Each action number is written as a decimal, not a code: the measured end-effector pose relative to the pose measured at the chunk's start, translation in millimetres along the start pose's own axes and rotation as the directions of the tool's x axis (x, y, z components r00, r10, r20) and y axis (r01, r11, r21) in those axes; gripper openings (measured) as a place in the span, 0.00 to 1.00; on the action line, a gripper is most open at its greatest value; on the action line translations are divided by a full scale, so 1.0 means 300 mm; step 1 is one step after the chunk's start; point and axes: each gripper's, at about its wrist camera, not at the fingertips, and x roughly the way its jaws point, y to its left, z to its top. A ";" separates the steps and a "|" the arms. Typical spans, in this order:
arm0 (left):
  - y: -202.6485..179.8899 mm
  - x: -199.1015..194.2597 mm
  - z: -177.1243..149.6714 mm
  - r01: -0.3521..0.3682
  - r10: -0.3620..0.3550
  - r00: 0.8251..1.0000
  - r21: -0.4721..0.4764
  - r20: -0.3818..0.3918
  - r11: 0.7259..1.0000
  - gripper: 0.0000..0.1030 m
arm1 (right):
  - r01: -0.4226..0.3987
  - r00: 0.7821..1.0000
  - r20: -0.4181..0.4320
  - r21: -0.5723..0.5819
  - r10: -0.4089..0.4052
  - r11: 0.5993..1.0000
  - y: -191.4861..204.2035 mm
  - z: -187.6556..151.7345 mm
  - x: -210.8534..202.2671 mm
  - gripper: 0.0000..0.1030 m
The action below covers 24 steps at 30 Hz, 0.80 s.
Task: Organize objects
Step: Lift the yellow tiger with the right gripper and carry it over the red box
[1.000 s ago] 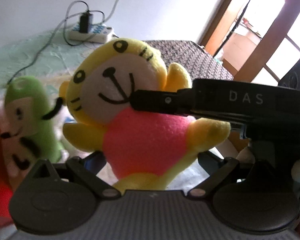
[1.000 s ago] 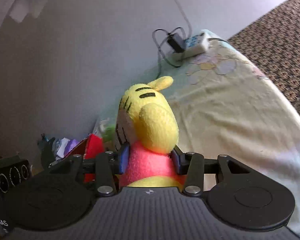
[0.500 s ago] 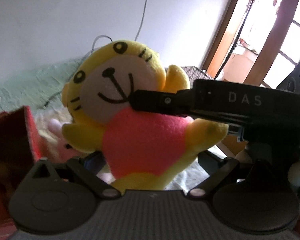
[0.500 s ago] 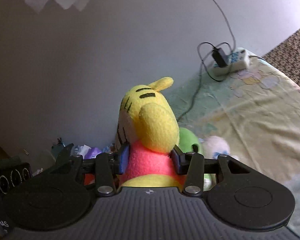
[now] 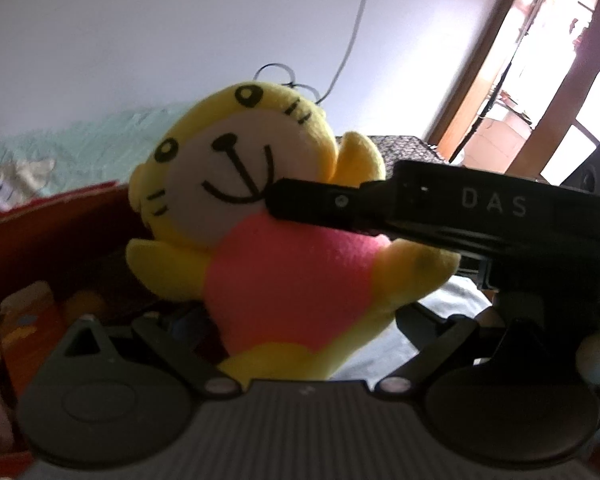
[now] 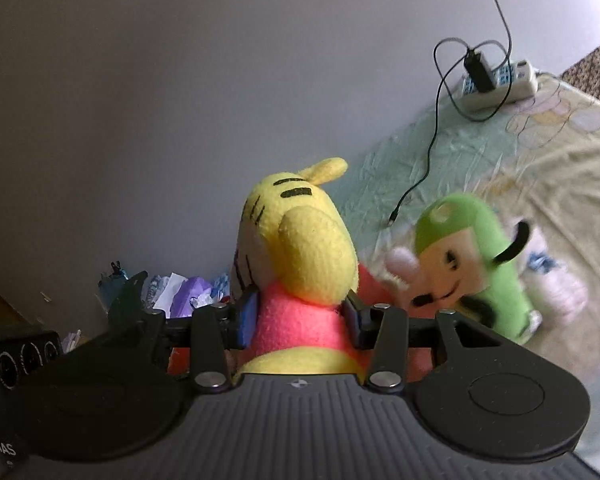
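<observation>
The right claw [image 6: 300, 322] was clamped on the yellow plush toy [image 6: 300, 256] at its pink torso. The left claw [image 5: 300, 320] stood apart, gripping nothing. A green plush toy [image 6: 472, 264] lay on the bed sheet [image 6: 540, 168].

Can't see the left gripper's fingertips [image 5: 284, 320] behind the yellow plush tiger [image 5: 284, 280]. Green plush toy [image 6: 468, 256] pretty smeared. Red box [image 5: 40, 240] cropped at left edge.

Plain white wall [image 6: 180, 100], pale green bedsheet [image 6: 540, 168], bright wood-framed window [image 5: 560, 80]
</observation>
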 end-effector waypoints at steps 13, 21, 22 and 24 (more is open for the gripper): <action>0.183 -0.013 -0.028 -0.044 0.044 0.999 0.004 -0.014 0.999 0.94 | 0.145 0.989 -0.012 -0.111 -0.148 0.983 0.121 -0.080 0.175 0.45; 0.265 0.000 -0.076 -0.073 0.075 0.995 0.022 -0.067 0.997 0.94 | 0.207 0.976 -0.039 -0.162 -0.216 0.965 0.129 -0.121 0.240 0.43; 0.270 0.002 -0.076 -0.070 0.071 0.995 0.019 -0.069 0.997 0.94 | 0.211 0.975 -0.034 -0.176 -0.220 0.962 0.136 -0.125 0.244 0.44; 0.280 0.010 -0.074 -0.072 0.073 0.995 0.022 -0.072 0.997 0.94 | 0.219 0.973 -0.023 -0.200 -0.228 0.955 0.142 -0.129 0.252 0.43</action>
